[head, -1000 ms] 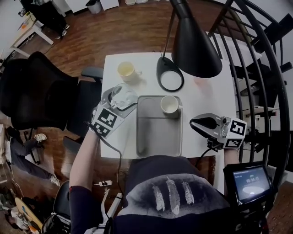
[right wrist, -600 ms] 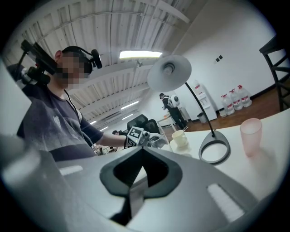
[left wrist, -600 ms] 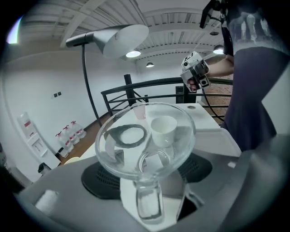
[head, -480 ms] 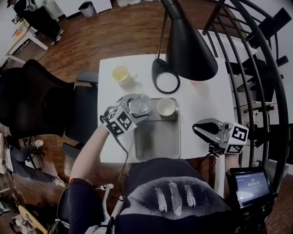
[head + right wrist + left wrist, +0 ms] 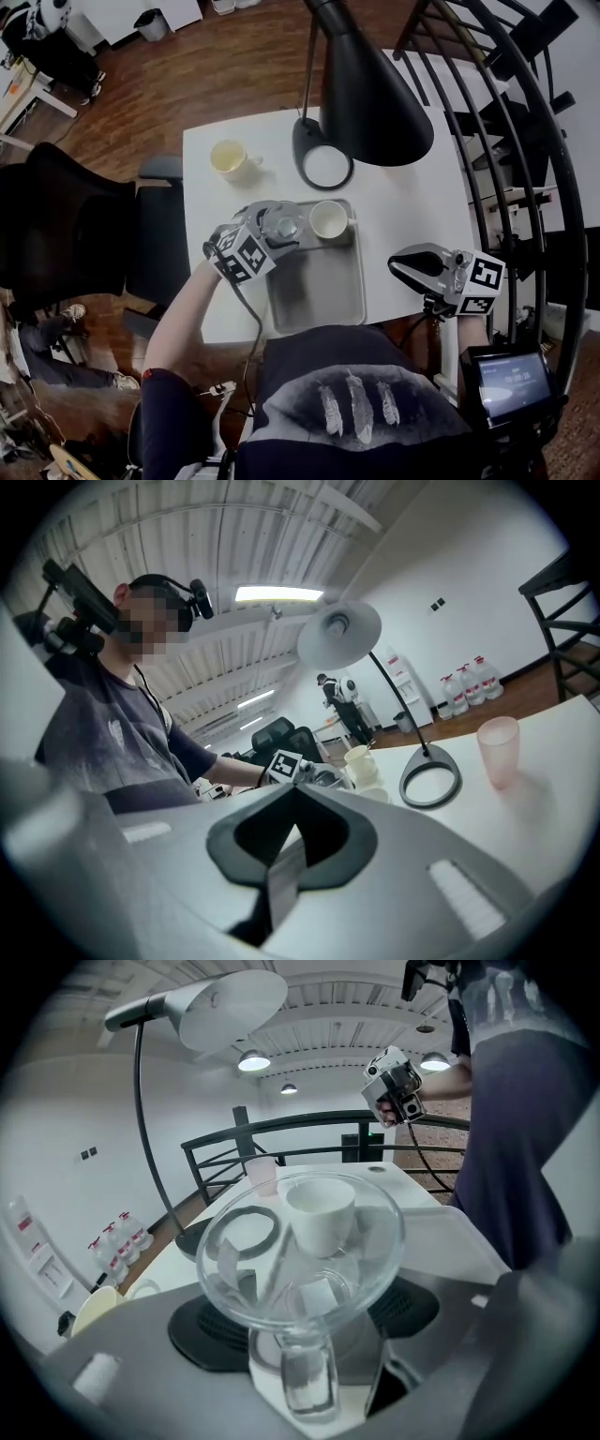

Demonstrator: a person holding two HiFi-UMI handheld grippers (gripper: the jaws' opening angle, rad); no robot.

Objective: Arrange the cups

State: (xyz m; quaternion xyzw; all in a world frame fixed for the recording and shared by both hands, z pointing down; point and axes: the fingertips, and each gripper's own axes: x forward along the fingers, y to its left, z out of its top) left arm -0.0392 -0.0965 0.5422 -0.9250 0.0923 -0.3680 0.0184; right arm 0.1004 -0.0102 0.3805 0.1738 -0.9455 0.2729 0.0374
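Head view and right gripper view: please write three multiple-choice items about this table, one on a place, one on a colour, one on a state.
1. Where does the white cup stand?
A. on the chair
B. on the grey tray
C. on the floor

2. In the right gripper view, what colour is the cup right of the lamp base?
A. pink
B. green
C. black

3. How do the jaws of the right gripper stand?
A. wide apart
B. closed on a cup
C. closed, with nothing between them

Answers:
1 B: the head view shows it at the tray's far end.
2 A: its translucent wall looks pink.
3 C: the pads meet and hold nothing.
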